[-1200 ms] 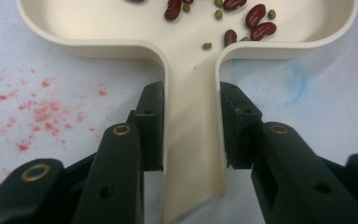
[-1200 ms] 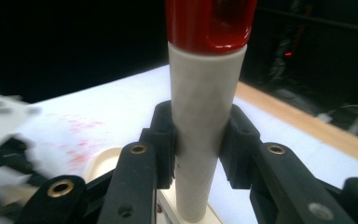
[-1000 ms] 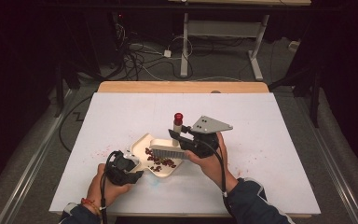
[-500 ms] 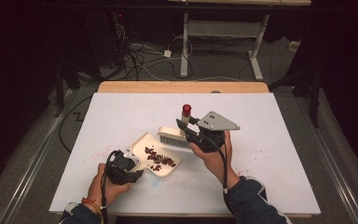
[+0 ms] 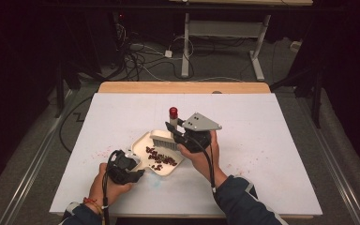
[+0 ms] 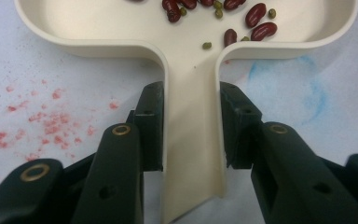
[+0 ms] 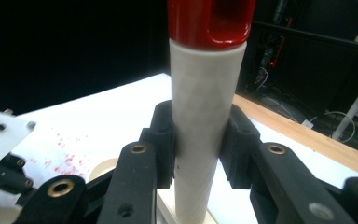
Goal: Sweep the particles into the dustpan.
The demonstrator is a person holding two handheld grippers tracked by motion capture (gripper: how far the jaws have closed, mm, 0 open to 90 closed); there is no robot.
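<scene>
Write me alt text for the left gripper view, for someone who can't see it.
The left gripper has its two black jaws clamped on the handle of a cream dustpan lying on a white table. Red beans and a few small green ones lie in the pan, and reddish specks stain the table to the left.

No legible text, label, brand, number or sign appears on any surface in these views.

I count one dustpan point(image 5: 143, 143) and one brush point(image 5: 165, 140) — its handle capped in red — plus my two grippers, left point(image 5: 139, 173) and right point(image 5: 168, 126). Beans point(image 5: 160, 158): a heap of red ones (too clustered to count exactly), and about five small green ones point(image 6: 207, 45).
</scene>
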